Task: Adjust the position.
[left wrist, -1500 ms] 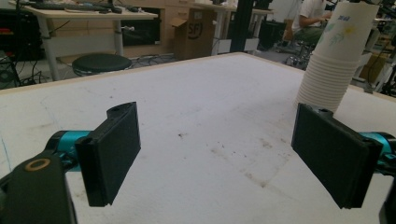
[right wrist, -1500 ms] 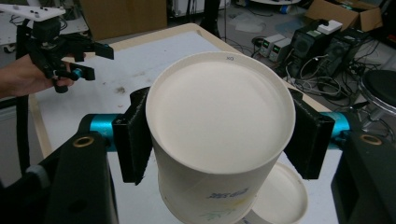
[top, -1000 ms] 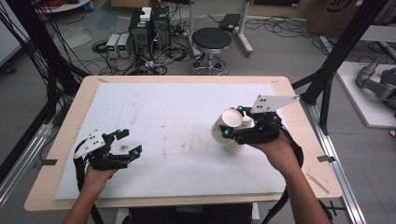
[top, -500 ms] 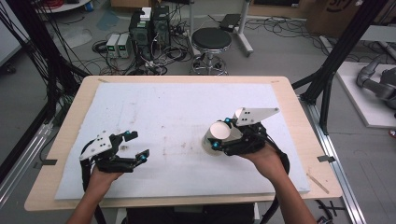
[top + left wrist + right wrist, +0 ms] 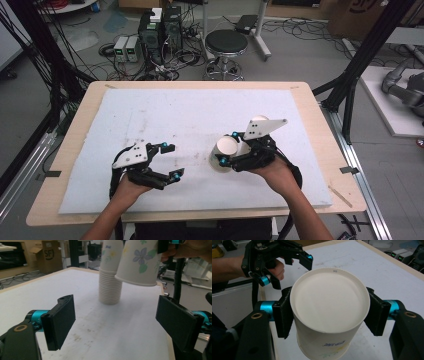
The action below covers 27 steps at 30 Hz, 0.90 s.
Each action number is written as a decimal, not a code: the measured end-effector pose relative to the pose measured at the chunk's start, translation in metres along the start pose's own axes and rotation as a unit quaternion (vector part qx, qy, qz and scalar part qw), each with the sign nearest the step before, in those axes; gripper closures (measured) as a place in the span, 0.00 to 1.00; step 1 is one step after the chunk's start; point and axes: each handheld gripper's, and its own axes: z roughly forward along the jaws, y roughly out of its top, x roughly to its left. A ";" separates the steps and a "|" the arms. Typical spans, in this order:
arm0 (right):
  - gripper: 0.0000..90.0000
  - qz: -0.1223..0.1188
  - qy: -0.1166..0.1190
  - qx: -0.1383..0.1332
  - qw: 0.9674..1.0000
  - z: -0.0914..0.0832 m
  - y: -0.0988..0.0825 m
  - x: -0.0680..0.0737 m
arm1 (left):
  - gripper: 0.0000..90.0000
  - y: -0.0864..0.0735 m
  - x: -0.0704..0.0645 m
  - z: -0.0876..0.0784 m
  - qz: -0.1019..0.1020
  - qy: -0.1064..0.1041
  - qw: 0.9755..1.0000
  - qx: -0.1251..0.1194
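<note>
My right gripper is shut on a white paper cup with a flower print, its pads pressing on both sides. The cup is held tilted just above the white mat. Its recessed base faces my left gripper. That gripper hangs open and empty a hand's width to the left. A stack of upturned paper cups stands on the mat behind the held cup. In the high view the right gripper's grey plate covers most of the stack.
The mat lies on a wooden table. A stool, electronics boxes and cables sit on the floor beyond the far edge. Black frame posts stand at both sides.
My right gripper has come left, down and nearer with the cup. My left gripper has moved right toward the middle of the mat, still open.
</note>
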 end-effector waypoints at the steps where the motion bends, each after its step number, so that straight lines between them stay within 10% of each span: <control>1: 0.38 0.001 0.002 0.001 1.000 0.002 0.000 0.001 | 0.18 0.001 -0.001 0.004 0.004 -0.007 1.000 0.003; 27: 0.38 -0.007 0.038 0.010 0.999 0.022 -0.001 0.014 | 0.21 0.011 -0.018 0.058 0.024 -0.072 0.997 0.018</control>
